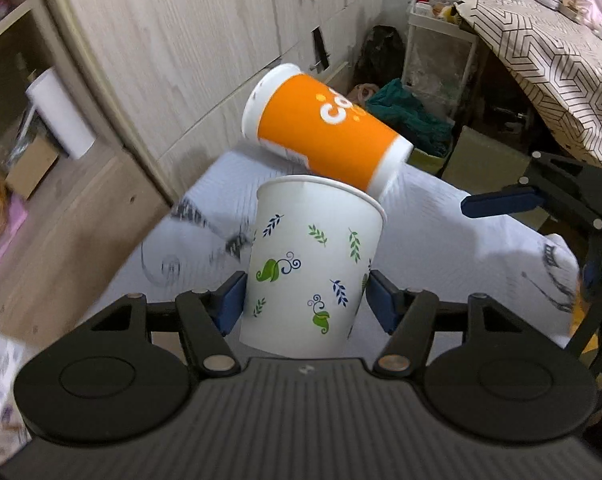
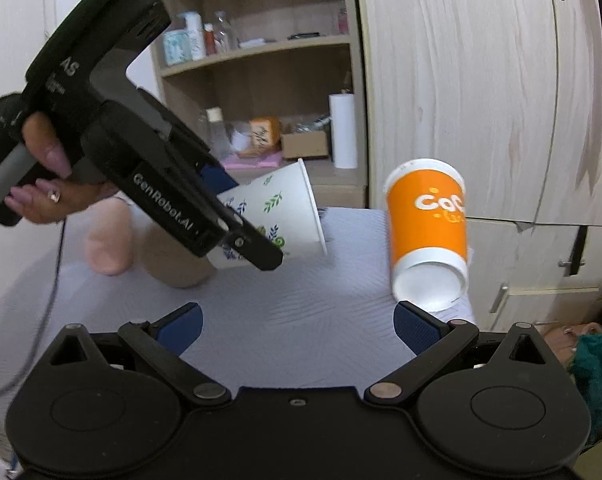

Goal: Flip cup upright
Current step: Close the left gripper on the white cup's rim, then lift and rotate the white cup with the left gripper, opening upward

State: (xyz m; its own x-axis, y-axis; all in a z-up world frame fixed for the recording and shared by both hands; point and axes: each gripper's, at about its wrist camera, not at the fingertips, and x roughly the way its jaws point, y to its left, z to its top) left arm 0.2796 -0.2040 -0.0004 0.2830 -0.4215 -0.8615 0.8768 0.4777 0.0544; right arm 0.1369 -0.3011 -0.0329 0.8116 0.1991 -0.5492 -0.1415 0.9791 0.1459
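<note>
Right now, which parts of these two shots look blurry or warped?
Left wrist view: orange cup smeared at its base, floor edges streaked, leaf-print cup sharp. Right wrist view: cupboard bowed by fisheye, orange cup slightly soft.

left tool point(image 1: 305, 300) grips the leaf-print cup point(image 1: 313, 264); orange cup point(image 1: 325, 128) tilts behind.
</note>
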